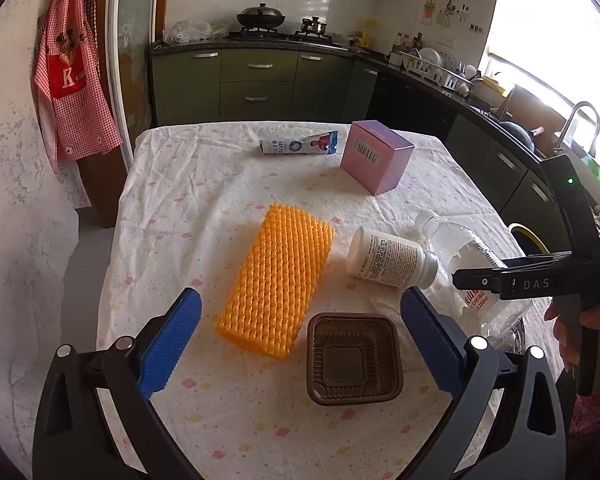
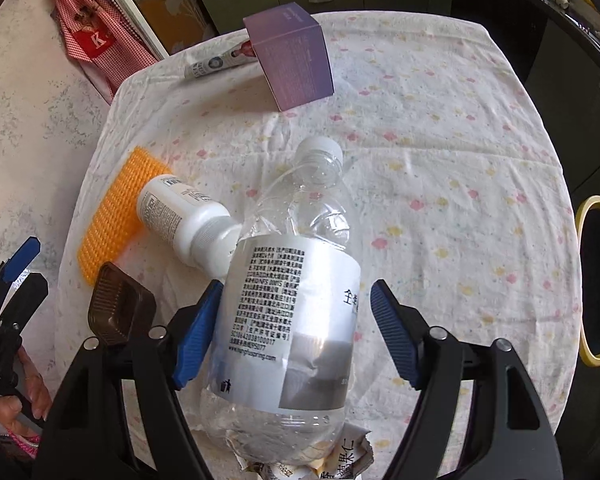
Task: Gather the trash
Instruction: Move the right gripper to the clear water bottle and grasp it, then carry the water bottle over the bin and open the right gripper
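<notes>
A clear plastic water bottle [image 2: 292,320] lies on the clothed table, cap pointing away. My right gripper [image 2: 296,288] is open and straddles its labelled body; the left pad is at the label's edge and the right pad stands apart. A white pill bottle [image 2: 188,216] lies against the bottle's left side. My left gripper [image 1: 300,298] is open over the near end of an orange foam net [image 1: 276,280], with a brown plastic tray [image 1: 354,360] just inside its right finger. Further back stand a purple box [image 1: 376,156] and a tube [image 1: 300,146].
A crumpled printed wrapper [image 2: 340,464] sticks out under the bottle's base. A dark bin with a yellow rim [image 2: 598,280] stands off the table's right side. A hand [image 1: 592,316] holds the right tool close beside the left one. Kitchen counters run behind and to the right.
</notes>
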Motion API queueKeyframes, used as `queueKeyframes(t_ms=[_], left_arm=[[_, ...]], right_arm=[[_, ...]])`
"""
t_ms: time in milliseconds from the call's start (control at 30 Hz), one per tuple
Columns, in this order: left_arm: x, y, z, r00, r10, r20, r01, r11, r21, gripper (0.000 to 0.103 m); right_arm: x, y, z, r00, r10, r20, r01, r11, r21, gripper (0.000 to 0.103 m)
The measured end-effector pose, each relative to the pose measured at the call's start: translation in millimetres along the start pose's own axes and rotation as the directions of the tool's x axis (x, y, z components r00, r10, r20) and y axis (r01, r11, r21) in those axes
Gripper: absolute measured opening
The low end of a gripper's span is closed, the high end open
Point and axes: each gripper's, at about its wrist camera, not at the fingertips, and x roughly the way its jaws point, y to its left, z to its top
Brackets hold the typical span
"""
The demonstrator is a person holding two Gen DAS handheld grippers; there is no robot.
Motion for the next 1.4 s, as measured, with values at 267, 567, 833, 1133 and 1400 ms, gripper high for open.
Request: queueKeyframes(t_ms=[267,567,833,1133,1400], left_arm=[[4.2,1.9,-4.3,1.0,0.01,-0.013,-0.01,1.0,-0.007,0.098],[1.5,-8.5,-3.2,1.0,0.028,-0.013,-0.028,1.0,0.01,0.098],[-4.9,-25.9,0.0,0.999,0.035,-0.004,-0.035,0.998,0.043,0.098],[-5.1,-40.2,2.2,0.999,0.036,-0.013,-0.036,0.998,0.046,0.098],[0.3,-60.7,4.4,0.998,0.05,-0.024,-0.049,0.997,0.059,0.098]], right_arm=[[5.4,-3.5,-5.7,0.998,0.047,0.028,-0.047,0.999,0.013,0.059],[-23.4,-16.5,-10.1,0.991,0.068,0.114,-0.071,0.997,0.02,0.059],[-62.0,-51.7,-17.8,0.978,0.053,0.202,-0.067,0.996,0.064,0.059],[-118.8,-175.4,-43.2,0.947,-0.123,0.298,0.032,0.956,0.293,0.06],[-123.9,-288.2,-56.9,0.939,-0.251,0.236,0.114,0.872,0.476,0.06]])
